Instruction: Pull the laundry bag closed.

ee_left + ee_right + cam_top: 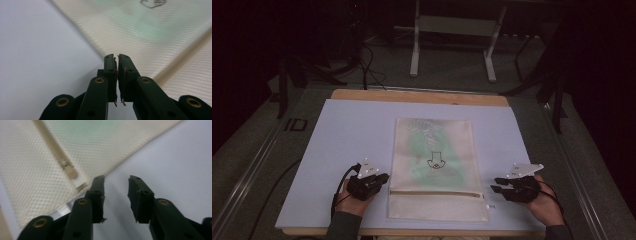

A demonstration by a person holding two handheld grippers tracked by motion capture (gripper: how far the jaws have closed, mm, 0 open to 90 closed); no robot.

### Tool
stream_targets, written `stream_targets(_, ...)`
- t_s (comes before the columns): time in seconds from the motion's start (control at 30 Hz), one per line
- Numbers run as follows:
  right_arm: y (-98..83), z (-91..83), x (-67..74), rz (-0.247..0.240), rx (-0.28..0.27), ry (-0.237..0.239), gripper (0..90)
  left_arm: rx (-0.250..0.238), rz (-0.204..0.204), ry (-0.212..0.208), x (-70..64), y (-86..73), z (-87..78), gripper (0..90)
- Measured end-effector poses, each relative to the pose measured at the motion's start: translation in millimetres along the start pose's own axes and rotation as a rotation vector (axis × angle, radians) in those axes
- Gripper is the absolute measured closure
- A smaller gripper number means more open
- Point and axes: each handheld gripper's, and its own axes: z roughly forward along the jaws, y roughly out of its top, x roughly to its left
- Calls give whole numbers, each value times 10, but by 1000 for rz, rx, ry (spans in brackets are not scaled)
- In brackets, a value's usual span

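In the high view we see a cream mesh bag (pixel 435 167) lying flat on the table (pixel 342 145), its long axis running away from the person, its zipper (pixel 437 192) crossing it near the close end. The left tongs (pixel 379 180) lie just beside the bag's left edge, the right tongs (pixel 495 184) near its right edge, both about level with the zipper.

In the left gripper view, the left tongs (pixel 116 62) are almost together, holding nothing, the bag (pixel 155 37) just ahead and to the right.

In the right gripper view, the right tongs (pixel 116 185) stand apart and empty. The bag's corner (pixel 82 185) touches or nearly touches the left jaw, and the zipper end (pixel 71 173) lies just beyond, so we judge this hand is nearer the zipper.
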Motion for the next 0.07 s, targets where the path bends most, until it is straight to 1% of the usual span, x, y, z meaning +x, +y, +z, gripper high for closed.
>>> stream_targets(0.03, -12, 1, -16, 10, -9, -5, 619, 0, -4, 15, 23, -5, -7, 841)
stream_targets(0.07, -26, 5, -32, 17, -15, -15, 596, 0, -4, 15, 23, -5, -7, 829)
